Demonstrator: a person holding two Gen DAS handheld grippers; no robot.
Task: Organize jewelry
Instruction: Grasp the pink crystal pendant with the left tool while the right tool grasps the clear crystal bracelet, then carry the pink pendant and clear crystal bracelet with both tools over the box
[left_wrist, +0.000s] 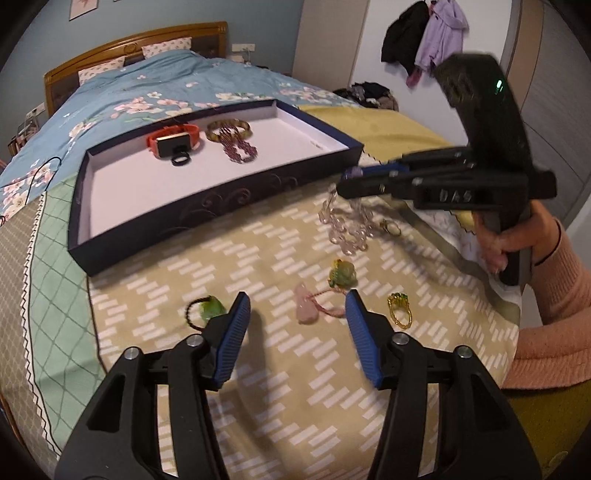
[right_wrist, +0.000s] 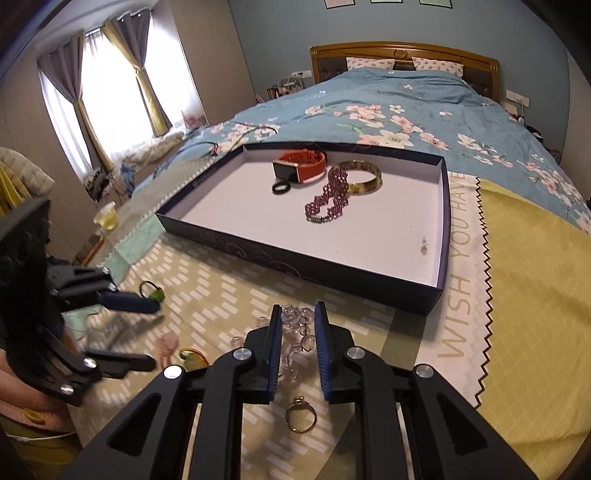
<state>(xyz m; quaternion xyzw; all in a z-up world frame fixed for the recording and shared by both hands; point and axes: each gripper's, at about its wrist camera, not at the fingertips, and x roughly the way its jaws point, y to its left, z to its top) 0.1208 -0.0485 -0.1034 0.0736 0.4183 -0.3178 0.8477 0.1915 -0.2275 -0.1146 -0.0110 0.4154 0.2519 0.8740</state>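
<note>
A dark blue tray (left_wrist: 221, 192) (right_wrist: 332, 275) on the bed holds an orange watch (left_wrist: 173, 138) (right_wrist: 303, 168), a black ring (left_wrist: 181, 159) (right_wrist: 281, 187), a purple beaded bracelet (left_wrist: 238, 146) (right_wrist: 330, 195) and a yellow-brown bangle (left_wrist: 229, 127) (right_wrist: 364, 177). My right gripper (right_wrist: 298, 314) (left_wrist: 345, 181) is shut on a clear crystal bracelet (left_wrist: 347, 225) (right_wrist: 295, 317) and lifts one end of it off the bedspread. My left gripper (left_wrist: 297, 299) (right_wrist: 153, 334) is open and empty above a pink pendant (left_wrist: 306, 306) (right_wrist: 166, 345).
Loose on the patterned bedspread lie a green pendant on a black cord (left_wrist: 208, 308) (right_wrist: 153, 293), a green-yellow pendant (left_wrist: 341, 275) (right_wrist: 192, 358), a gold ring with a green stone (left_wrist: 400, 310) and a thin stone-set ring (left_wrist: 391, 229) (right_wrist: 301, 415). A yellow cloth (right_wrist: 535, 314) lies right of the tray.
</note>
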